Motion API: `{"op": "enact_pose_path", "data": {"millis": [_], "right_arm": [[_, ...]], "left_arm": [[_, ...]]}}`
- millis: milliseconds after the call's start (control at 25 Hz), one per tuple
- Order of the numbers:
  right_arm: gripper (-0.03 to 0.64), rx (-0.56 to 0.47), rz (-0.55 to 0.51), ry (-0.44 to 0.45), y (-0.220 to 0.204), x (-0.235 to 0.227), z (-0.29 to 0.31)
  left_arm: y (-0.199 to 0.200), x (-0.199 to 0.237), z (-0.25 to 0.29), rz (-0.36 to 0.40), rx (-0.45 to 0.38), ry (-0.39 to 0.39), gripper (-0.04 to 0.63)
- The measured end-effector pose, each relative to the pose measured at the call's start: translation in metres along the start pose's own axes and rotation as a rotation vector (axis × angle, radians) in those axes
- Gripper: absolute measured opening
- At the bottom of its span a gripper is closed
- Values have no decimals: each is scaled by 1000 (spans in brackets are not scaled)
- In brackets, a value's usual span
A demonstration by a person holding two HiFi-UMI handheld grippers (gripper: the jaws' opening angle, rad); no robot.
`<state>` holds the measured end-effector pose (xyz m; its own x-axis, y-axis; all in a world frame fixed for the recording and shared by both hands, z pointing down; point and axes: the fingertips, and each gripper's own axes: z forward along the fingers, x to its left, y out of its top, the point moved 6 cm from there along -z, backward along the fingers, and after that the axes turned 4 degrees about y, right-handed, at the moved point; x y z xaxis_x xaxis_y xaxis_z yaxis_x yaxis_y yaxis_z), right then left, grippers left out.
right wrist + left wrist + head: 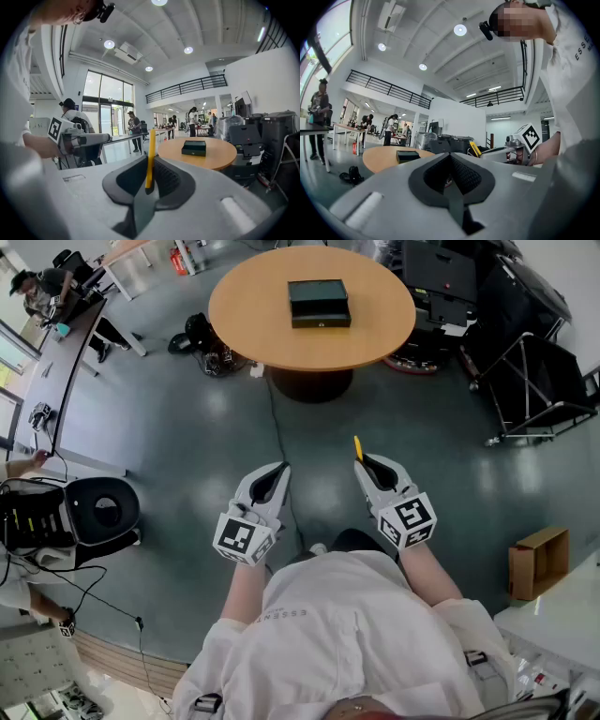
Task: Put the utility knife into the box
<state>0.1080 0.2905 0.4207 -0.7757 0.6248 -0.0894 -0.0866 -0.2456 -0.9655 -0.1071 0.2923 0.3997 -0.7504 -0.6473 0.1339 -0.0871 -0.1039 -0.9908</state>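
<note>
Bright, even light from round ceiling lamps (460, 30), heavy fisheye curving at edges, dark vignetted corners

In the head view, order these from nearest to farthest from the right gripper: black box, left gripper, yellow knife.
1. The yellow knife, held in the fingers of the right gripper.
2. The left gripper, beside it on the left.
3. The black box, far ahead on the round table.

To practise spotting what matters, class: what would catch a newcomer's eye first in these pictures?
The yellow utility knife sticks out, clamped in the right gripper, just in front of the person. Ahead, a dark box sits alone on the round wooden table. The left gripper is shut and empty.
</note>
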Motion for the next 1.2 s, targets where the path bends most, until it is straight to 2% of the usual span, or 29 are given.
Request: {"op": "enact_pose_path", "data": {"millis": [280, 480, 880, 1200], "right_arm": [[38, 15, 26, -12, -12, -23, 27], [38, 20, 22, 9, -12, -55, 58], [38, -10, -15, 37, 42, -187, 157], [38, 10, 0, 80, 58, -262, 224]], "left_arm": [[-8, 27, 20, 38, -6, 42, 15], [-10, 49, 60, 6, -2, 42, 15], [19, 133, 186, 30, -48, 112, 15], [20, 170, 262, 12, -23, 137, 15]]}}
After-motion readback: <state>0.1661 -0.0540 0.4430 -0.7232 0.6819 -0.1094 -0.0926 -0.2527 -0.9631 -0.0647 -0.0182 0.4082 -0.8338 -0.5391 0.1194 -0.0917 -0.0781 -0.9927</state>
